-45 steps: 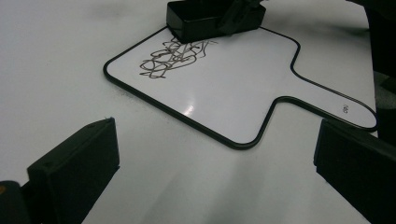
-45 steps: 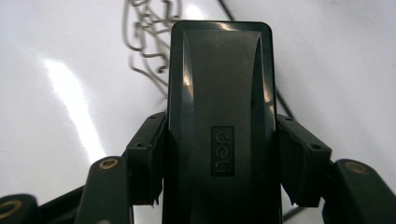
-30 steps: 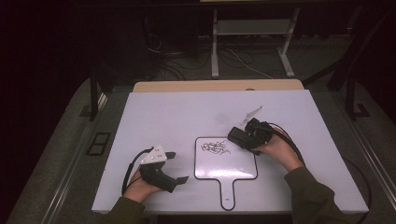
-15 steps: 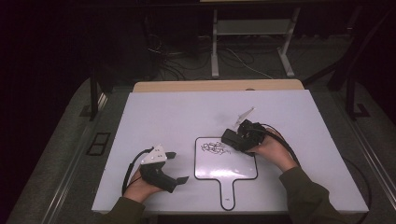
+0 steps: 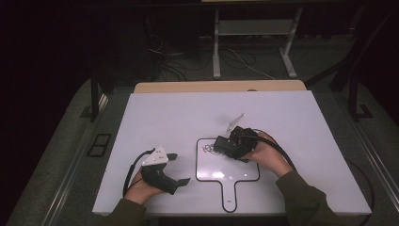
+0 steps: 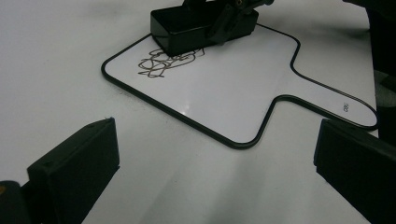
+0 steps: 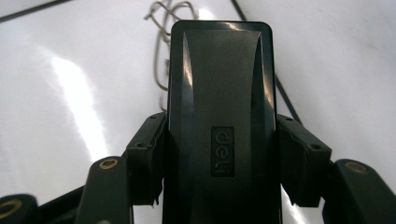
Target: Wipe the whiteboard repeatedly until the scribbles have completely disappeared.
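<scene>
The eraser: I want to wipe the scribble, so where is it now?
The eraser sits clamped in the right tongs, on the small whiteboard at the scribble, right of centre in the high view.

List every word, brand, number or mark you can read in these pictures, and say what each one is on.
"deli": embossed on the back of the black whiteboard eraser held in the right tool.
Small printed mark on the handle of the paddle-shaped whiteboard: too small to read.
Dark marker scribble on the whiteboard: loops, no legible word.
</scene>
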`<action>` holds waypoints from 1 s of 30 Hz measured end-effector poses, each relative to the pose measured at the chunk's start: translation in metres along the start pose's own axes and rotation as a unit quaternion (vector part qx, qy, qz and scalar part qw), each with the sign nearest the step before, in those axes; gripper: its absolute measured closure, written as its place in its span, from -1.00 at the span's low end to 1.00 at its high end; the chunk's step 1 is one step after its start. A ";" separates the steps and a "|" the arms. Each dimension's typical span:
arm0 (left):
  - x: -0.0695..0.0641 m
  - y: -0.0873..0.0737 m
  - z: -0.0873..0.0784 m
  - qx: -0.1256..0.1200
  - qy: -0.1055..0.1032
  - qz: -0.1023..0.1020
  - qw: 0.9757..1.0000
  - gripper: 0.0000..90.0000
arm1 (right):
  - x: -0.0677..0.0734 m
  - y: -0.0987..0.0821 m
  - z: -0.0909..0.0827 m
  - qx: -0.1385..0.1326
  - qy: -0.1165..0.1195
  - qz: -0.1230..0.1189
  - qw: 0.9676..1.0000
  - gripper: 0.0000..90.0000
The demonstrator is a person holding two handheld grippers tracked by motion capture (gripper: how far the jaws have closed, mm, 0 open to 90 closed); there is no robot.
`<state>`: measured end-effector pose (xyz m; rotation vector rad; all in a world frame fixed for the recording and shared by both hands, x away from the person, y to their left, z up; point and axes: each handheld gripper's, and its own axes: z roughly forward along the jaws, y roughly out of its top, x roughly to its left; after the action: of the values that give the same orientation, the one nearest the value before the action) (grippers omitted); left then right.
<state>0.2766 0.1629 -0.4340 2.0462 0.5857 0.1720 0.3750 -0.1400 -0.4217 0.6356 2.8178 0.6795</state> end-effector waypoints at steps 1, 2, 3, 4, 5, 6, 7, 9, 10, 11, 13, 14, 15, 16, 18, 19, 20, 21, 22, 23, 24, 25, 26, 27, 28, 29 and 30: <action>0.000 0.000 0.000 0.000 0.000 0.000 1.000 -1.00 | 0.002 0.001 0.000 0.001 0.001 -0.002 1.000 -0.14; 0.000 0.000 0.000 0.000 0.000 0.000 1.000 -1.00 | 0.004 0.002 0.001 -0.001 0.008 0.001 1.000 -0.14; 0.000 0.000 0.000 0.000 0.000 0.000 1.000 -1.00 | 0.004 0.003 0.001 -0.001 0.008 0.000 1.000 -0.14; 0.000 0.000 0.000 0.000 0.000 0.000 1.000 -1.00 | 0.003 0.003 0.001 0.001 0.004 -0.005 1.000 -0.14; 0.000 0.000 0.000 0.000 0.000 0.000 1.000 -1.00 | 0.003 0.004 0.001 0.000 0.005 -0.002 1.000 -0.14; 0.000 0.000 0.000 0.000 0.000 0.000 1.000 -1.00 | 0.001 0.003 0.002 -0.001 0.008 -0.003 1.000 -0.14; 0.000 0.000 0.000 0.000 0.000 0.000 1.000 -1.00 | 0.000 0.003 0.002 -0.001 0.009 0.001 1.000 -0.14; 0.000 0.000 0.000 0.000 0.000 0.000 1.000 -1.00 | -0.002 0.003 0.002 -0.005 0.013 0.009 1.000 -0.14; 0.000 0.000 0.000 0.000 0.000 0.000 1.000 -1.00 | -0.003 0.002 0.002 -0.004 0.010 0.010 1.000 -0.14; 0.000 0.000 0.000 0.000 0.000 0.000 1.000 -1.00 | -0.004 0.002 0.002 -0.004 0.010 0.012 1.000 -0.14; 0.000 0.000 0.000 -0.001 0.001 -0.001 1.000 -1.00 | -0.007 0.002 0.002 -0.006 0.014 0.022 1.000 -0.14; 0.000 0.000 0.000 -0.002 0.002 -0.002 1.000 -1.00 | -0.010 0.002 0.003 -0.005 0.010 0.020 1.000 -0.14; 0.000 0.000 0.000 -0.003 0.002 -0.002 1.000 -1.00 | -0.012 0.002 0.003 -0.007 0.011 0.020 1.000 -0.14; 0.000 0.000 0.000 -0.003 0.002 -0.003 1.000 -1.00 | -0.013 0.002 0.003 -0.005 0.011 0.025 1.000 -0.14; 0.000 0.000 0.000 -0.002 0.002 -0.002 1.000 -1.00 | -0.017 0.002 0.004 -0.006 0.010 0.030 0.999 -0.14; 0.000 0.000 0.000 -0.002 0.001 -0.002 1.000 -1.00 | -0.018 0.003 0.004 -0.007 0.011 0.035 0.999 -0.14; 0.000 0.000 0.000 -0.002 0.002 -0.002 1.000 -1.00 | -0.020 0.003 0.004 -0.006 0.009 0.036 0.999 -0.14; 0.000 0.000 0.000 -0.003 0.002 -0.002 1.000 -1.00 | -0.021 0.003 0.005 -0.006 0.008 0.037 0.999 -0.14; 0.000 0.000 0.000 -0.003 0.002 -0.003 1.000 -1.00 | -0.023 0.004 0.005 -0.004 0.006 0.039 0.999 -0.14; 0.000 0.000 0.000 -0.002 0.002 -0.002 1.000 -1.00 | -0.024 0.005 0.005 -0.002 0.003 0.039 0.999 -0.14; 0.000 0.000 0.000 -0.002 0.002 -0.002 1.000 -1.00 | -0.025 0.005 0.005 -0.001 0.001 0.044 0.999 -0.14; 0.000 0.000 0.000 -0.003 0.002 -0.002 1.000 -1.00 | -0.027 0.005 0.005 0.000 0.000 0.043 0.999 -0.14; 0.000 0.000 0.000 -0.002 0.002 -0.002 1.000 -1.00 | -0.028 0.006 0.006 -0.003 0.002 0.047 0.999 -0.14; 0.000 0.000 0.000 -0.002 0.002 0.000 1.000 -1.00 | -0.030 0.006 0.006 -0.001 -0.002 0.047 0.999 -0.14; 0.000 0.000 0.000 -0.001 0.001 -0.001 1.000 -1.00 | -0.031 0.007 0.007 -0.001 -0.002 0.049 0.999 -0.14; 0.000 0.000 0.000 -0.001 0.001 0.000 1.000 -1.00 | -0.031 0.007 0.007 0.000 -0.003 0.049 0.999 -0.14; 0.000 0.000 0.000 -0.002 0.001 0.000 1.000 -1.00 | -0.031 0.008 0.007 0.000 0.000 0.050 0.999 -0.14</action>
<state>0.2764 0.1630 -0.4340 2.0434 0.5859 0.1749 0.4073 -0.1440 -0.4221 0.7808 2.8015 0.6967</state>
